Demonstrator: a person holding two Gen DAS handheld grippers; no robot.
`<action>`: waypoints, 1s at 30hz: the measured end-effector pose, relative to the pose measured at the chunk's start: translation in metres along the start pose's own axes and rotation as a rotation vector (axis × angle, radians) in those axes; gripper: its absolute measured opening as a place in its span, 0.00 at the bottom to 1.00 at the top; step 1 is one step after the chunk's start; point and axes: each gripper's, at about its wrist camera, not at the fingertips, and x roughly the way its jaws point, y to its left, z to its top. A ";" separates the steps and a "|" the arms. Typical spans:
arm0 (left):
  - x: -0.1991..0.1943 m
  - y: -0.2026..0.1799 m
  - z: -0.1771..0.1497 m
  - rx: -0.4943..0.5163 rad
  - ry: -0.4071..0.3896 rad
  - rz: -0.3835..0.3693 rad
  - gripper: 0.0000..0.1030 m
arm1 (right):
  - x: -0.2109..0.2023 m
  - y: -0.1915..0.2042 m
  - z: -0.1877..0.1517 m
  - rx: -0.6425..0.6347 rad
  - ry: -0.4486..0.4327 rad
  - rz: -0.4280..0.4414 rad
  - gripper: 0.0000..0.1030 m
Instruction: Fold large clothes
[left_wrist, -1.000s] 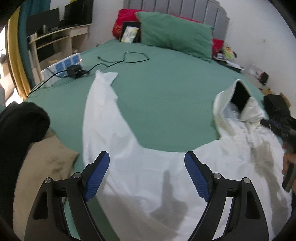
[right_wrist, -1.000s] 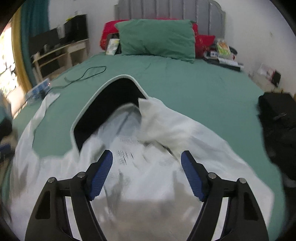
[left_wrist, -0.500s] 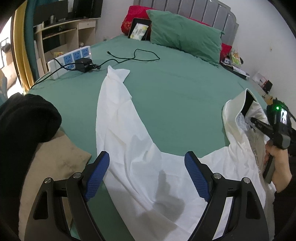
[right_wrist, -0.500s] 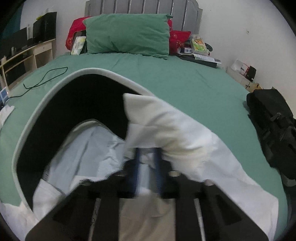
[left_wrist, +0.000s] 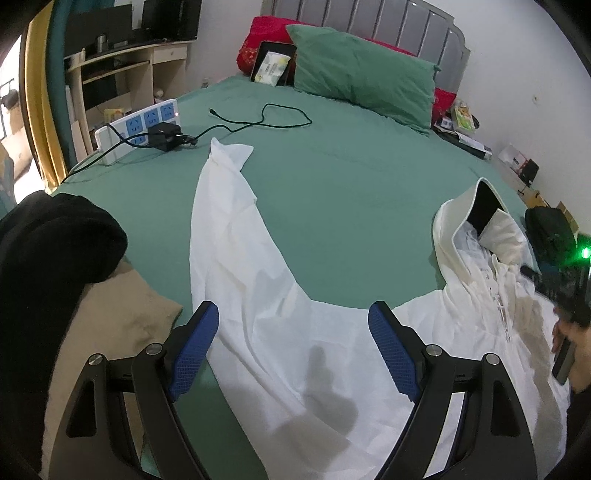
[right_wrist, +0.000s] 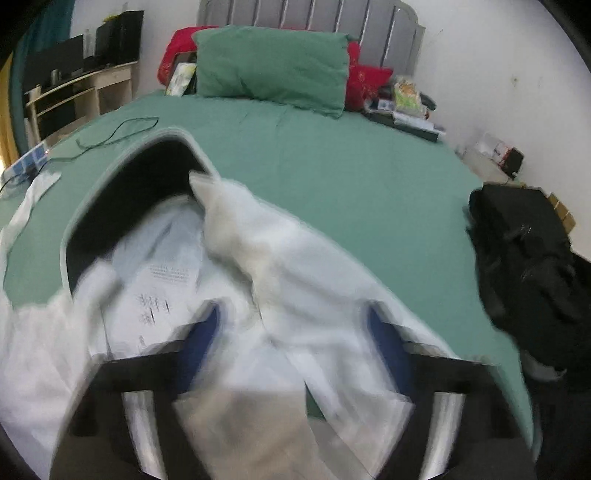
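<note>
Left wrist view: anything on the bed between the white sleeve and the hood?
Nothing: only bare green sheet between the sleeve and the hood, per the left wrist view.

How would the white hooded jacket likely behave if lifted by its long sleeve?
The white hooded jacket would probably drape limply; its sleeve lies flat and creased. It seems thin and light. The hood may hold shape somewhat, since it stands open.

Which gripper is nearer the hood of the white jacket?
Right. The right gripper, fingers opening, hovers over the jacket's chest just below the hood. The left gripper is over the jacket's sleeve side, well away from it.
</note>
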 end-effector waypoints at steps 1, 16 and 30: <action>0.001 -0.001 0.000 0.001 0.001 0.000 0.84 | 0.007 0.000 -0.008 -0.032 0.026 -0.014 0.85; 0.016 -0.011 -0.006 0.024 0.040 -0.005 0.84 | 0.024 0.001 -0.006 -0.211 0.032 -0.035 0.54; 0.010 -0.008 -0.002 0.010 0.035 -0.023 0.84 | -0.035 -0.006 0.011 -0.245 -0.026 0.056 0.04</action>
